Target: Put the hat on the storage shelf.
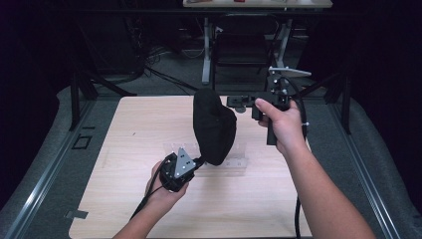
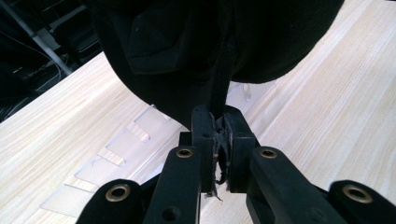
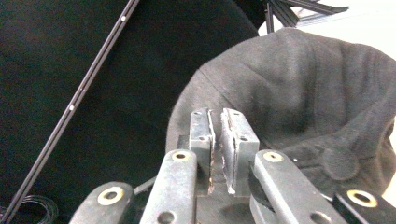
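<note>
Dark curtains and a grey floor surround our pale wooden table (image 1: pixel 149 199), with a desk frame and loose cables in the gloom beyond its far edge. Near the table's middle we hold up a black cap (image 1: pixel 214 127), raised off the wood and hanging roughly upright between our two hands. Beneath it a clear plastic rack (image 1: pixel 234 162) with a row of slots lies flat on the table; in the left gripper view it (image 2: pixel 116 149) runs off to the left under the cap (image 2: pixel 187 46). Our left gripper (image 1: pixel 196 163) comes in low from the near side, its fingers clamped on a thin black strap at the cap's lower edge (image 2: pixel 219 93). Our right gripper (image 1: pixel 238 102) sits higher at the cap's far side, its jaws pressed together with nothing visible between them, the cap's crown (image 3: pixel 303 88) just behind them.
</note>
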Tool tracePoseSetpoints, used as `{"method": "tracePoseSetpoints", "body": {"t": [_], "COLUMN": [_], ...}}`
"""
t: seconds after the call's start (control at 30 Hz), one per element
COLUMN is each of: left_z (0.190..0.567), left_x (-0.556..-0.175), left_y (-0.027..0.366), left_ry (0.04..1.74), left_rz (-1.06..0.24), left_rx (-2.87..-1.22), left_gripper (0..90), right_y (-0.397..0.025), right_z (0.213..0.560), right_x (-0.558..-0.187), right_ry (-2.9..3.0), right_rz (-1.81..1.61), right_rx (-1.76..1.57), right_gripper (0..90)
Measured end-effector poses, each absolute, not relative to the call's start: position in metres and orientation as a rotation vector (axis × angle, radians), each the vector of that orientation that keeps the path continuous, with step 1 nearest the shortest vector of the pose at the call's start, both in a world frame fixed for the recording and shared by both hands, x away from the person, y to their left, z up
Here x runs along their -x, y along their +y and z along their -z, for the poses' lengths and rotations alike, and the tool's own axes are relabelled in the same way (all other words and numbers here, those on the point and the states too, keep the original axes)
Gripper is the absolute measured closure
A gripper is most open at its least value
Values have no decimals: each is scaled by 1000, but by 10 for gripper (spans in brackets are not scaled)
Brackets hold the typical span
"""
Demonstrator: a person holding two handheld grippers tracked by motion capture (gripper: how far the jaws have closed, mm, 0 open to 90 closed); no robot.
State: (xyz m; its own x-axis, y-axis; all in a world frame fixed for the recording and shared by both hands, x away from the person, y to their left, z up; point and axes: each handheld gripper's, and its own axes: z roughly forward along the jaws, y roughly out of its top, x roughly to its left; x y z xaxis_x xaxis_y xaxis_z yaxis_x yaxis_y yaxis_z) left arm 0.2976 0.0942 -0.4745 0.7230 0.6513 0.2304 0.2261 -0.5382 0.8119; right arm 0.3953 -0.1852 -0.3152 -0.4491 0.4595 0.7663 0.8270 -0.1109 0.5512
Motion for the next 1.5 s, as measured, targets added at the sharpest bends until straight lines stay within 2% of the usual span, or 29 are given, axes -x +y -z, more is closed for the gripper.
{"method": "tracePoseSetpoints", "body": {"t": [0.47,0.77,1.27,1.5], "left_z": [481,501,516,515], "left_x": [-305,-311,-306,-303], "left_y": [114,127,137,143], "left_ry": [746,839,852,863], "left_rz": [-578,-521,-506,-495], "left_rx": [-2067,-2061,-2046,-2038], "left_gripper": [856,850,835,757], "right_y": [-210,-219,-232,-240], "right_z": [310,308,310,309], "right_x": [-385,-380,-373,-370], "right_ry": [-1885,-1891,-1917,-1934], "right_rz": [1595,1603,1609,1609], "right_rx": [1473,1489,1539,1560], "right_gripper": [822,822,811,809]}}
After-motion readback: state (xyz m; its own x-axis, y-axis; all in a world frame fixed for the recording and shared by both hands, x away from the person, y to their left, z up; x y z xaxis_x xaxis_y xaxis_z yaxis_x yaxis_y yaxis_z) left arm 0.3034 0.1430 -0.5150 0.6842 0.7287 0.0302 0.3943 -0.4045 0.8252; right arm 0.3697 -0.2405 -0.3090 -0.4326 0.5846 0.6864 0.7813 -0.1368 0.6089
